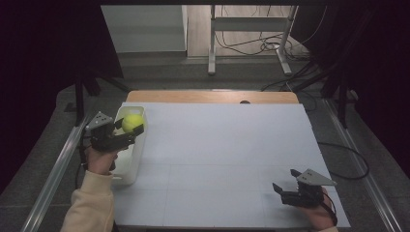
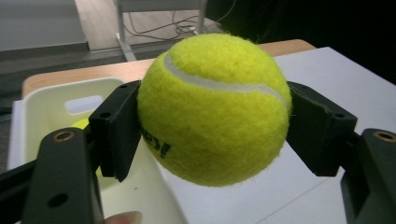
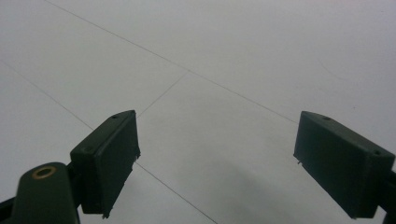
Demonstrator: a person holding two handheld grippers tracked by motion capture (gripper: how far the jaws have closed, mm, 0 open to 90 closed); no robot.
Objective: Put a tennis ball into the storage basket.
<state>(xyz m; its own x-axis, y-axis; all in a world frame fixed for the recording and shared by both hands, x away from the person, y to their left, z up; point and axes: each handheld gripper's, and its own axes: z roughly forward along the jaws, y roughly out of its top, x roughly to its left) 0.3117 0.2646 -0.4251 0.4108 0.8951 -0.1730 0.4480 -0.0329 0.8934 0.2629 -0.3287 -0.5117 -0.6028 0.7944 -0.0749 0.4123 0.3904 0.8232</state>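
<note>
A yellow tennis ball (image 1: 132, 123) (image 2: 212, 109) is clamped between the two black jaws of my left gripper (image 1: 129, 125) (image 2: 212, 128), shut on it. It hangs over the far end of a white bin (image 1: 131, 159) (image 2: 44, 109) at the table's left edge. Inside the bin a sliver of another yellow ball (image 2: 80, 123) peeks out behind the left jaw. My right gripper (image 1: 285, 181) (image 3: 217, 158) rests low over the white table sheet near the front right, its jaws wide apart and open with nothing between them.
A white sheet (image 1: 227, 154) covers the table, with a strip of bare wood (image 1: 208, 96) along the far edge. A metal frame with cables (image 1: 251, 43) stands on the floor beyond. Metal rails (image 1: 58, 164) run along both sides.
</note>
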